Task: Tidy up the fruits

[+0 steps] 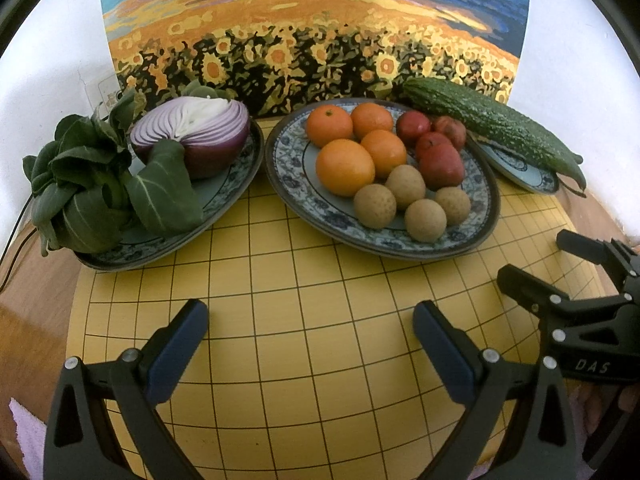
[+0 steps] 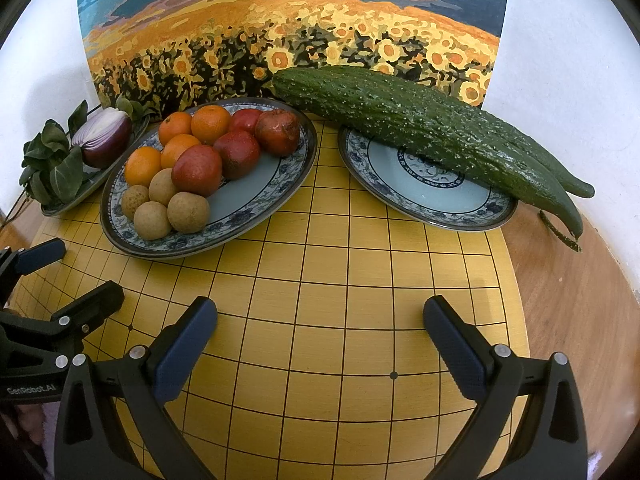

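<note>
A patterned oval plate holds several oranges, several red fruits and several tan longans, grouped by kind. My left gripper is open and empty over the yellow grid board, in front of the plate. My right gripper is open and empty over the board; it also shows at the right of the left wrist view. The left gripper shows at the left edge of the right wrist view.
A left plate holds half a purple cabbage and leafy greens. A right plate carries two bumpy green cucumbers. A sunflower painting leans on the white wall behind. Wooden table borders the board.
</note>
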Demonstrator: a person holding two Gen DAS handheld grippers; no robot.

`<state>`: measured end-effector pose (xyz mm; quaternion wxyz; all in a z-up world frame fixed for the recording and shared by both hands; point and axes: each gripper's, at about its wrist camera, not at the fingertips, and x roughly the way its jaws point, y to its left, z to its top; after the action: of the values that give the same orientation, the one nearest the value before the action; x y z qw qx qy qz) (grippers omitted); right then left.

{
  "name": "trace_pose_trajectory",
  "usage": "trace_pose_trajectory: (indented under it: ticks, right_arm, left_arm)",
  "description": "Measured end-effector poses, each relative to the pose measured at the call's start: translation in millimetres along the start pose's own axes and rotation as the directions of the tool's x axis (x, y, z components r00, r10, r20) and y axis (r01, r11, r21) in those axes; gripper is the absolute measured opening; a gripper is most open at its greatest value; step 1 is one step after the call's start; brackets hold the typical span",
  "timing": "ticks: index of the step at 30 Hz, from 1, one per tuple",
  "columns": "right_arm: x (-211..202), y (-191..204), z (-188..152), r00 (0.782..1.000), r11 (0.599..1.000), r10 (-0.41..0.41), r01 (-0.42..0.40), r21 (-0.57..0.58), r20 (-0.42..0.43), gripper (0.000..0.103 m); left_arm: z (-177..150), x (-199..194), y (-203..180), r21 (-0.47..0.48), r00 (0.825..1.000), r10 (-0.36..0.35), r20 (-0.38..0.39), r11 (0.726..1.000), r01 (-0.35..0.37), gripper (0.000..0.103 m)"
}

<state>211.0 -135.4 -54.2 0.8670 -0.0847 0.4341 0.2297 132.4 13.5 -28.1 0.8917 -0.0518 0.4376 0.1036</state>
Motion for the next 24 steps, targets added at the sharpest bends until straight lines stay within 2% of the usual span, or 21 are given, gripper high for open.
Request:
trace_pose_trajectory:
  ticks: [24]
  right_arm:
    - [0.1, -0.2, 0.3, 1.0, 1.0, -0.003, 0.003, 0.008, 0.0, 0.103]
  left_arm:
    - [-0.6, 0.1, -0.1, -0.001, 1.0, 0.0, 0.0, 1.0, 0.0, 0.103]
